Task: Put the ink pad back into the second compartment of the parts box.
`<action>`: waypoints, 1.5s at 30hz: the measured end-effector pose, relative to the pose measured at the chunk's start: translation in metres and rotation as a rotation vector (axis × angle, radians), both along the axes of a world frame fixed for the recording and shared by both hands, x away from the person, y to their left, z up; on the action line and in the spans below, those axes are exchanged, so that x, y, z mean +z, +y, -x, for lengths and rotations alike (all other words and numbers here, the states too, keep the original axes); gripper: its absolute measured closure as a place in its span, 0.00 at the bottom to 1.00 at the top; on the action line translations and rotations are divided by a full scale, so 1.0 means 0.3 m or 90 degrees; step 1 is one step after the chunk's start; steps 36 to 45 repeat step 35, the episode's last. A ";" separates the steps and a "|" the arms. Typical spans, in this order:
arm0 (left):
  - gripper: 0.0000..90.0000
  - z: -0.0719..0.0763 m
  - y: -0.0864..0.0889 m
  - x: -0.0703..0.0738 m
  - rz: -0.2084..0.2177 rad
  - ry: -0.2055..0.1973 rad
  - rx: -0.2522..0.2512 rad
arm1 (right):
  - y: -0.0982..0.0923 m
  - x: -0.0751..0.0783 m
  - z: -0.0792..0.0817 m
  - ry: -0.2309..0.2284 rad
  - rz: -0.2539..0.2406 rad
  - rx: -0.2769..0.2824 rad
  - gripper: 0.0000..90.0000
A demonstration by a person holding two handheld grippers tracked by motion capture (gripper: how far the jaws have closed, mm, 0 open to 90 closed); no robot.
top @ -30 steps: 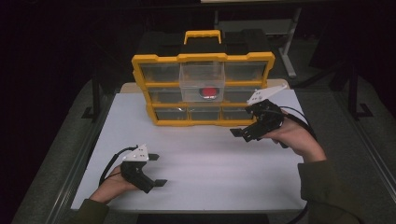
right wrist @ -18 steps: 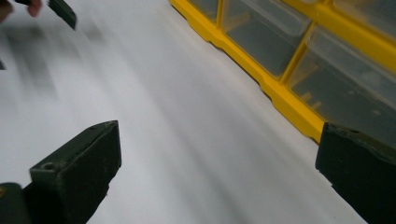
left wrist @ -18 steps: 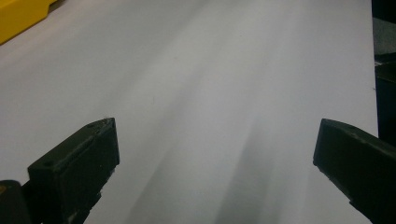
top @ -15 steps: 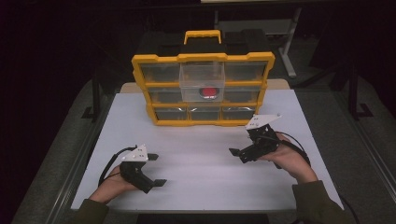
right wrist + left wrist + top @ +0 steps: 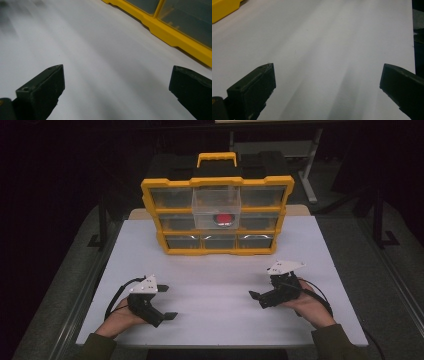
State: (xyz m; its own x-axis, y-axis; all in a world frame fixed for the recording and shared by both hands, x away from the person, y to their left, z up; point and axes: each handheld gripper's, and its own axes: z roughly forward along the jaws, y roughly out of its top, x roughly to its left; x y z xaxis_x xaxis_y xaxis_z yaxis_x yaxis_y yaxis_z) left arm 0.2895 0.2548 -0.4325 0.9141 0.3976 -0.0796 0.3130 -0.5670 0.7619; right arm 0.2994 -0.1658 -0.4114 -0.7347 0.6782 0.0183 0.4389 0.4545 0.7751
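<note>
A yellow drawer organizer (image 5: pixel 285 202) stands upright at the back of the white table (image 5: pixel 220 275). Its clear middle drawer (image 5: pixel 216 202) sticks out, and a red object (image 5: pixel 223 218) lies inside it. My left gripper (image 5: pixel 167 301) rests low at the front left, open, with nothing between its jaws (image 5: pixel 327 82). At the front right my right gripper (image 5: pixel 257 299) is open too, over bare table (image 5: pixel 116 85). The organizer's yellow base (image 5: pixel 175 37) runs across the upper right of the right gripper view. One yellow corner (image 5: pixel 222 7) appears at the top left of the left gripper view.
Dark floor and metal frame legs (image 5: pixel 102 220) surround the table. Behind the organizer stands another dark stand (image 5: pixel 310 165). A wide strip of white tabletop lies between the two grippers and the organizer.
My right gripper has drawn back from beside the organizer's lower right corner toward the person, down to the front right of the table. The left gripper has stayed put.
</note>
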 end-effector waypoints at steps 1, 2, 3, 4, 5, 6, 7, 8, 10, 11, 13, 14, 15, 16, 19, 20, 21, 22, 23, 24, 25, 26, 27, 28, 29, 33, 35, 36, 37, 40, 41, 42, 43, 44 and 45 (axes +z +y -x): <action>0.00 0.001 0.000 0.001 0.000 0.000 -0.001 | -0.002 -0.007 0.005 0.000 -0.004 -0.003 0.00; 0.00 0.002 0.000 0.002 0.001 0.000 0.000 | -0.004 -0.014 0.010 -0.001 -0.005 -0.004 0.00; 0.00 0.002 0.000 0.002 0.001 0.000 0.000 | -0.007 -0.020 0.016 0.004 -0.006 -0.007 0.00; 0.00 0.003 0.000 0.002 0.001 -0.001 0.000 | -0.014 -0.033 0.030 0.009 -0.007 -0.005 0.00; 0.00 0.003 -0.001 0.001 0.002 0.000 0.000 | -0.014 -0.033 0.030 0.009 -0.007 -0.005 0.00; 0.00 0.003 -0.001 0.001 0.002 0.000 0.000 | -0.017 -0.038 0.037 0.010 -0.008 -0.003 0.00; 0.00 0.003 -0.001 0.001 0.002 0.000 0.000 | -0.021 -0.044 0.043 0.012 -0.010 -0.003 0.00; 0.00 0.004 0.000 0.001 0.002 0.000 0.000 | -0.025 -0.049 0.049 0.014 -0.010 -0.002 0.00; 0.00 0.005 -0.001 0.002 0.004 -0.001 0.000 | -0.037 -0.062 0.069 0.013 -0.013 -0.007 0.00; 0.00 0.006 -0.001 0.002 0.004 -0.002 0.000 | -0.037 -0.062 0.069 0.013 -0.013 -0.007 0.00; 0.00 0.006 -0.001 0.001 0.004 -0.001 -0.001 | -0.046 -0.070 0.079 0.011 -0.015 -0.010 0.00; 0.00 0.005 -0.002 0.000 0.004 -0.001 -0.002 | -0.049 -0.073 0.082 0.011 -0.016 -0.012 0.00; 0.00 0.005 -0.003 -0.001 0.002 -0.001 -0.004 | -0.053 -0.077 0.085 0.013 -0.017 -0.010 0.00; 0.00 0.004 -0.003 -0.001 0.002 0.000 -0.003 | -0.058 -0.085 0.091 0.017 -0.021 -0.007 0.00; 0.00 0.006 -0.002 0.000 0.004 -0.002 -0.003 | -0.064 -0.095 0.093 0.021 -0.026 -0.009 0.00; 0.00 0.006 -0.002 0.000 0.004 -0.002 -0.003 | -0.066 -0.101 0.095 0.023 -0.028 -0.012 0.00; 0.00 0.006 -0.002 0.000 0.003 -0.002 -0.004 | -0.066 -0.101 0.095 0.023 -0.028 -0.012 0.00; 0.00 0.005 -0.003 -0.001 0.003 -0.001 -0.004 | -0.066 -0.103 0.094 0.022 -0.028 -0.011 0.00; 0.00 0.005 -0.004 -0.002 0.004 -0.001 -0.004 | -0.066 -0.103 0.093 0.020 -0.029 -0.012 0.00; 0.00 0.005 -0.004 -0.002 0.004 -0.002 -0.005 | -0.065 -0.103 0.092 0.018 -0.030 -0.013 0.00; 0.00 0.004 -0.005 -0.002 0.003 -0.002 -0.005 | -0.066 -0.102 0.090 0.016 -0.034 -0.013 0.00; 0.00 0.004 -0.005 -0.002 0.004 -0.002 -0.005 | -0.066 -0.102 0.090 0.016 -0.038 -0.013 0.00; 0.00 0.004 -0.005 -0.002 0.005 -0.002 -0.005 | -0.067 -0.104 0.088 0.018 -0.040 -0.013 0.00; 0.00 0.004 -0.004 -0.002 0.005 -0.002 -0.005 | -0.066 -0.111 0.087 0.023 -0.036 -0.013 0.00; 0.00 0.004 -0.004 -0.002 0.005 -0.003 -0.005 | -0.066 -0.111 0.087 0.023 -0.036 -0.013 0.00; 0.00 0.004 -0.004 -0.003 0.005 -0.002 -0.004 | -0.063 -0.116 0.087 0.024 -0.032 -0.009 0.00; 0.00 0.004 -0.005 -0.005 0.003 -0.002 -0.004 | -0.062 -0.116 0.088 0.022 -0.031 -0.007 0.00; 0.00 0.004 -0.005 -0.005 0.003 -0.002 -0.004 | -0.062 -0.116 0.088 0.022 -0.031 -0.007 0.00; 0.00 0.004 -0.005 -0.005 0.003 -0.002 -0.004 | -0.062 -0.116 0.088 0.022 -0.031 -0.007 0.00; 0.00 0.004 -0.005 -0.005 0.003 -0.002 -0.004 | -0.062 -0.116 0.088 0.022 -0.031 -0.007 0.00; 0.00 0.004 -0.005 -0.005 0.003 -0.002 -0.004 | -0.062 -0.116 0.088 0.022 -0.031 -0.007 0.00; 0.00 0.004 -0.005 -0.005 0.003 -0.002 -0.004 | -0.062 -0.116 0.088 0.022 -0.031 -0.007 0.00; 0.00 0.004 -0.005 -0.005 0.003 -0.002 -0.004 | -0.062 -0.116 0.088 0.022 -0.031 -0.007 0.00; 0.00 0.004 -0.005 -0.005 0.003 -0.002 -0.004 | -0.062 -0.116 0.088 0.022 -0.031 -0.007 0.00; 0.00 0.004 -0.005 -0.005 0.003 -0.002 -0.004 | -0.062 -0.116 0.088 0.022 -0.031 -0.007 0.00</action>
